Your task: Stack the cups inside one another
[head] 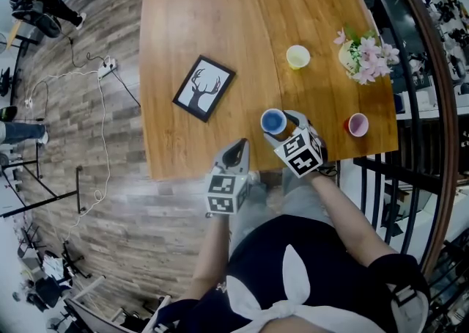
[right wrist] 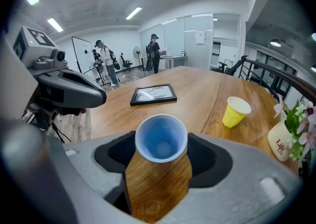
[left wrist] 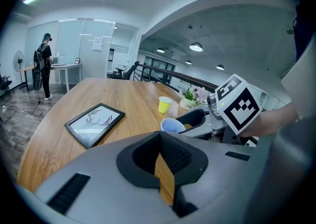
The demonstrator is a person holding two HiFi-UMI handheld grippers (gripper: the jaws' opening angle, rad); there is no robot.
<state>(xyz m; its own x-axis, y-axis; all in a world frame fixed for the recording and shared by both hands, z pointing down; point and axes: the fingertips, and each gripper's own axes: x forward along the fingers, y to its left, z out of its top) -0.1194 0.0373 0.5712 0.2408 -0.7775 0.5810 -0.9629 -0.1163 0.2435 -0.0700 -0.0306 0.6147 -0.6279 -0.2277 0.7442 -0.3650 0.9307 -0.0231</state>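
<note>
Right gripper (right wrist: 161, 136) jaws are closed lightly on both sides of the blue cup (right wrist: 161, 145), which stands upright close to the near edge of the table (right wrist: 207, 94). Left gripper (head: 236, 149) jaws are together and empty at that same edge. Judged step is lifting the blue cup: squeeze gently so the thin wall does not buckle, then raise it straight and carry it mouth-up toward the yellow cup (right wrist: 236, 112) farther in or the pink cup (head: 357, 125) by the near right corner.
</note>
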